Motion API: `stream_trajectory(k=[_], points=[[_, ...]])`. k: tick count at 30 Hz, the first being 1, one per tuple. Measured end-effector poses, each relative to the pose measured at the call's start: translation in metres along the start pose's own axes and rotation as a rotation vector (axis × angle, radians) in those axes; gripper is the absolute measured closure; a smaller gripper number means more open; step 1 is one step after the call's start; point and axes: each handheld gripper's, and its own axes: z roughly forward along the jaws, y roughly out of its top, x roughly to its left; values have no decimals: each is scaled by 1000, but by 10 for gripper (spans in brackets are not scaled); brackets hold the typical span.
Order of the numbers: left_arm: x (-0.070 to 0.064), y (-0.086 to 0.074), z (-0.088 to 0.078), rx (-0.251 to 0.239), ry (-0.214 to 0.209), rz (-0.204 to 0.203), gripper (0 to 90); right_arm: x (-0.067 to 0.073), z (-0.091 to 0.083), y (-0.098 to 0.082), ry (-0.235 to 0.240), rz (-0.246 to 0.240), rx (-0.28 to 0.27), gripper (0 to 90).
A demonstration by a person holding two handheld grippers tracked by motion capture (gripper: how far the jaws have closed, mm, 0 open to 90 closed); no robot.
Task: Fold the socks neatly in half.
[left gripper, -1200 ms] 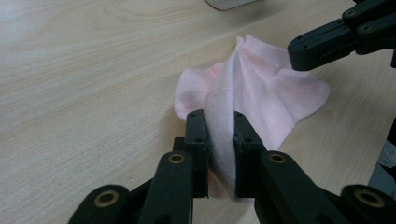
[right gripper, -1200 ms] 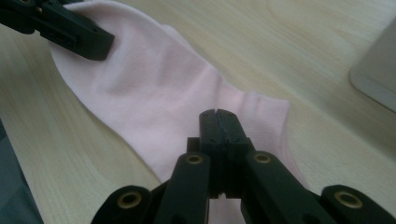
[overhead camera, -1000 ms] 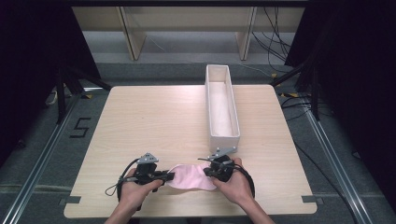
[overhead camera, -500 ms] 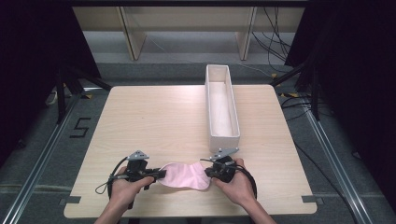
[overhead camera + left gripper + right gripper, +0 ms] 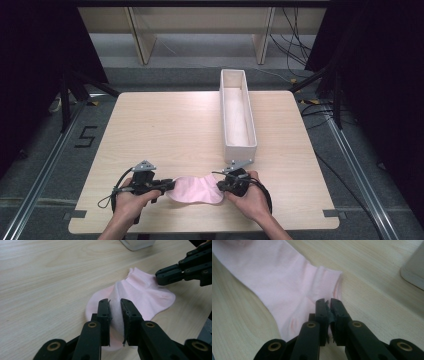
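Near edge of the table: I have both hands on the grippers, forearms entering from the near side. My left hand wraps the left gripper, which lies level and points right. In the left gripper view a raised fold of the pink sock sits pinched between its pads; its jaws have just eased a little wider, cloth between them. My right hand holds the right gripper level, pointing left, clenched on the sock's right edge, by the cuff; its jaws have also just been opening slightly. The sock lies flat on the wood between the two grippers, near the table's near edge.

Farther off, right of centre: a long white tray.

Left of the table, the floor carries a black "5".
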Motion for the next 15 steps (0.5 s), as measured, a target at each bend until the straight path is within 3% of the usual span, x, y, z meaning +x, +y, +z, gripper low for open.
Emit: stream_trajectory(k=[1, 6, 7, 8, 11, 12, 13, 14, 15], points=[[2, 0, -1, 10, 3, -2, 784, 1, 2, 0, -12, -8, -18, 848], [4, -4, 2, 31, -8, -1, 790, 3, 3, 0, 6, -6, 2, 843], [3, -5, 4, 32, -1, -12, 779, 2, 4, 0, 0, -22, -3, 838], [6, -6, 4, 61, 4, 10, 751, 3, 2, 1, 9, 2, 6, 834], [8, -9, 9, 79, 48, -6, 666, 1, -2, 1, -4, -17, -13, 827], [10, -11, 11, 75, 40, -9, 654, 1, -4, 2, -3, -5, -14, 826], [11, -11, 13, 91, 45, -2, 646, 0, -3, 2, -14, -15, -31, 825], [11, -12, 15, 94, 64, 6, 638, -1, -6, 3, 4, -4, -11, 824], [12, -12, 17, 109, 74, 17, 631, -2, -5, 3, -16, -18, -18, 822]])
